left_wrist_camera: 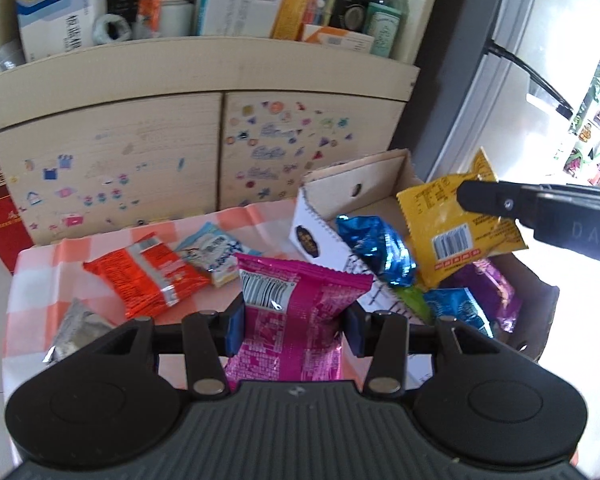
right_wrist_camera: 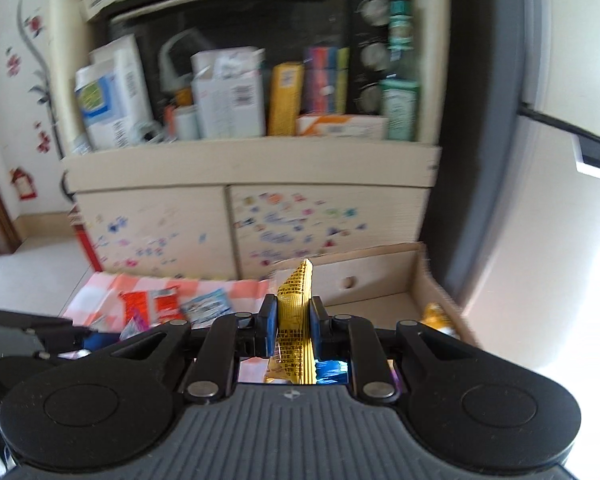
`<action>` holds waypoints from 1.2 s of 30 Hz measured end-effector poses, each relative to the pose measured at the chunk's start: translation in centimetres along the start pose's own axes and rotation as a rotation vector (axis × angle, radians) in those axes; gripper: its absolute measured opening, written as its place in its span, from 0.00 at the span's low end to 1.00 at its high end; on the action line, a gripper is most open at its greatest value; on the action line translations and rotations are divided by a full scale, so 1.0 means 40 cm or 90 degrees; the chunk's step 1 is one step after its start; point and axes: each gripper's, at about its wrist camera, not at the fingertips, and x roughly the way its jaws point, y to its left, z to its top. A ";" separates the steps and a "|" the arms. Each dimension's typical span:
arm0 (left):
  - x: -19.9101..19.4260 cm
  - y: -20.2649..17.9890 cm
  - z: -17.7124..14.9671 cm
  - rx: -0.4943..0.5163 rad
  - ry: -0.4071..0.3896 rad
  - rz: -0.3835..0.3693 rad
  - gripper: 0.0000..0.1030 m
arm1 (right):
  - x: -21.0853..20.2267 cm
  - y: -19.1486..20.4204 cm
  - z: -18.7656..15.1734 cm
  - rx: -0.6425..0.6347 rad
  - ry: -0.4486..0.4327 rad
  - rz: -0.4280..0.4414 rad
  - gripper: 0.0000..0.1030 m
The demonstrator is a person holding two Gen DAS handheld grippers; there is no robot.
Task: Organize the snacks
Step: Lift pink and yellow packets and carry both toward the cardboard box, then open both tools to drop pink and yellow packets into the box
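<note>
Snacks are split between a pink-and-white checked cloth and an open cardboard box at its right end. The left gripper is clenched on a glossy magenta snack packet, barcode side up, held above the cloth's near edge. The right gripper grips a crinkled yellow snack packet edge-on between its blue pads; in the left wrist view that packet hangs over the box, with a blue foil packet, a purple foil packet, a green packet and a second blue packet lying inside below it. On the cloth lie a red-and-silver packet, a small pale blue-and-white packet touching it, and a silver foil packet near the front corner. Behind stands a pale wooden cabinet with 2 sticker-covered doors.
</note>
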 end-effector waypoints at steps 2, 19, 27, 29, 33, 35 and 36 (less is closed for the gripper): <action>0.004 -0.018 0.009 -0.001 -0.004 -0.018 0.45 | -0.015 -0.023 0.004 0.013 -0.009 -0.012 0.20; 0.075 -0.180 0.050 0.031 0.003 -0.141 0.45 | -0.027 -0.164 -0.011 0.107 -0.001 -0.103 0.20; 0.144 -0.246 0.078 -0.007 0.009 -0.152 0.69 | -0.013 -0.207 -0.021 0.172 0.006 -0.126 0.30; 0.128 -0.252 0.077 0.003 -0.007 -0.142 0.83 | -0.017 -0.207 -0.020 0.179 0.002 -0.124 0.34; 0.100 -0.248 0.084 0.019 -0.012 -0.132 0.87 | -0.020 -0.197 -0.017 0.178 -0.004 -0.120 0.50; 0.087 -0.242 0.084 0.028 -0.011 -0.123 0.87 | -0.016 -0.193 -0.016 0.178 -0.002 -0.117 0.52; 0.081 -0.238 0.083 0.033 -0.009 -0.120 0.87 | -0.015 -0.190 -0.016 0.178 -0.001 -0.115 0.53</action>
